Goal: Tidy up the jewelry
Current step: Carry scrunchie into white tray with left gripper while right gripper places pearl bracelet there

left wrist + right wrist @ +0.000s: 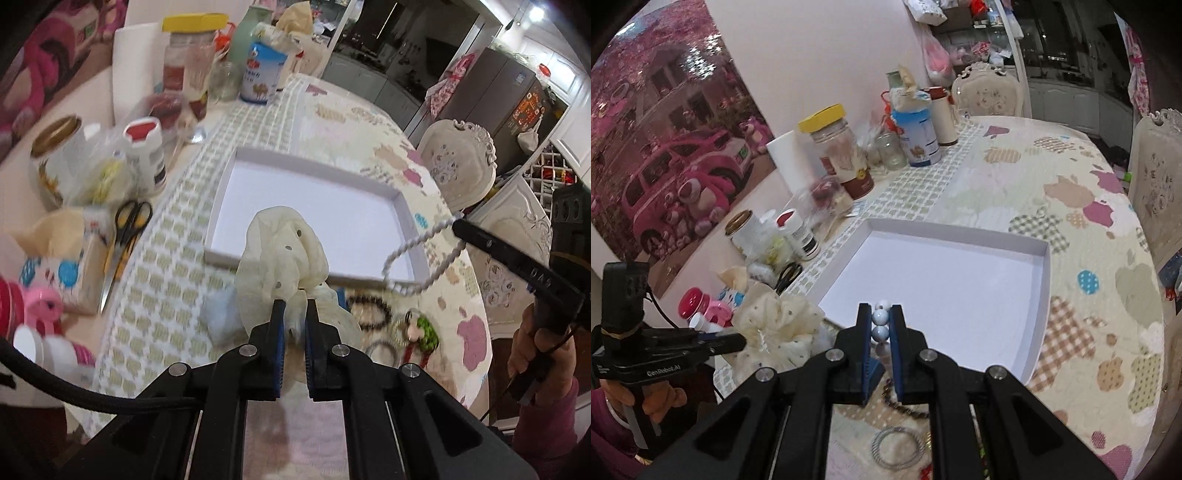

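While the left gripper (294, 308) is clamped on a cream dotted fabric scrunchie (284, 258), the right gripper (880, 314) is closed on a strand of white pearl beads (880, 325), two beads showing pinched between its blue pads.

Left wrist view: the scrunchie stands up from the fingertips, in front of the near edge of the white tray (317, 171), which lies on the table (369, 122) under a patterned quilted cloth. The right gripper enters at 3 o'clock, and the pearl strand (413, 251) hangs from its tip in a loop over the tray's near right corner. On the cloth at 5 o'clock from the scrunchie lie a dark bead bracelet (369, 312), a green and red charm piece (421, 332) just beside it, and part of a thin ring, blurred. Yellow-handled scissors (125, 236) lie at 9 o'clock, beside a cluster of jars and bottles along the table's left side.

Right wrist view: the tray (1043, 295) sits directly ahead of the gripper, its interior showing bare white. The left gripper (738, 341) appears at 9 o'clock with the scrunchie (779, 321) bunched at its tip, near the tray's near left corner. A silver twisted bangle (897, 448) lies on the cloth at 6 o'clock below the fingers, and dark beads (912, 408) are partly hidden beneath them. A yellow-lidded jar (836, 147) stands at 11 o'clock among other containers against the wall.
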`<state>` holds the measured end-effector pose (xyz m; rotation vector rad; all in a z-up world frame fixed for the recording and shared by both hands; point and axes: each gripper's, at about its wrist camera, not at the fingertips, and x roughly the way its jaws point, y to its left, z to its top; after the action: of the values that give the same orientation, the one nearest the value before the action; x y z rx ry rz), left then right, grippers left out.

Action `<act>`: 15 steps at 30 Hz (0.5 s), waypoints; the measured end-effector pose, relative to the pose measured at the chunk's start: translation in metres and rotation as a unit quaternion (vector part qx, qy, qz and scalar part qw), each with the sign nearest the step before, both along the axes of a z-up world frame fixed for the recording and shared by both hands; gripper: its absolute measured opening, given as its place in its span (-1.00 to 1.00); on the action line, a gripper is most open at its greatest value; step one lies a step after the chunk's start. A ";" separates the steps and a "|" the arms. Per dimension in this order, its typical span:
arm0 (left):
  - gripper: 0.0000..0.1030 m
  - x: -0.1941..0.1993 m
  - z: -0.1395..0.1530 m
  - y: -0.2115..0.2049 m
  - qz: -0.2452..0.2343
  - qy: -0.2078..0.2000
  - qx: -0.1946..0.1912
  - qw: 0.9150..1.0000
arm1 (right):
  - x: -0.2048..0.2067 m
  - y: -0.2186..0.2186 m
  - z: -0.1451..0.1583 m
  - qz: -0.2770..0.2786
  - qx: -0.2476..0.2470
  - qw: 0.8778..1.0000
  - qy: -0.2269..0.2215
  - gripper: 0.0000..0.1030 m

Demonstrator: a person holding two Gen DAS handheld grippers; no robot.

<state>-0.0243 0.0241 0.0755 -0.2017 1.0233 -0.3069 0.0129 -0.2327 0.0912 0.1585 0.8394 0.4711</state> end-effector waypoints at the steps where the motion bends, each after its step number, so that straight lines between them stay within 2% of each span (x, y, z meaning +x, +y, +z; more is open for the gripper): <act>1: -1.00 0.005 0.003 -0.003 -0.001 -0.006 0.000 1.000 | 0.003 -0.001 -0.001 -0.002 -0.001 1.000 0.000 -0.82; 7: -1.00 0.052 0.001 -0.016 0.012 -0.014 -0.001 1.000 | 0.032 -0.010 -0.019 -0.016 -0.001 1.000 0.020 -0.81; 15: -1.00 0.108 -0.044 -0.027 0.037 0.024 0.012 0.999 | 0.061 -0.027 -0.055 -0.034 0.000 0.998 0.060 -0.81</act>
<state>0.0840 -0.0033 0.0317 -0.2259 1.0637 -0.2230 0.0735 -0.2598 0.0363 0.2169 0.9493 0.4015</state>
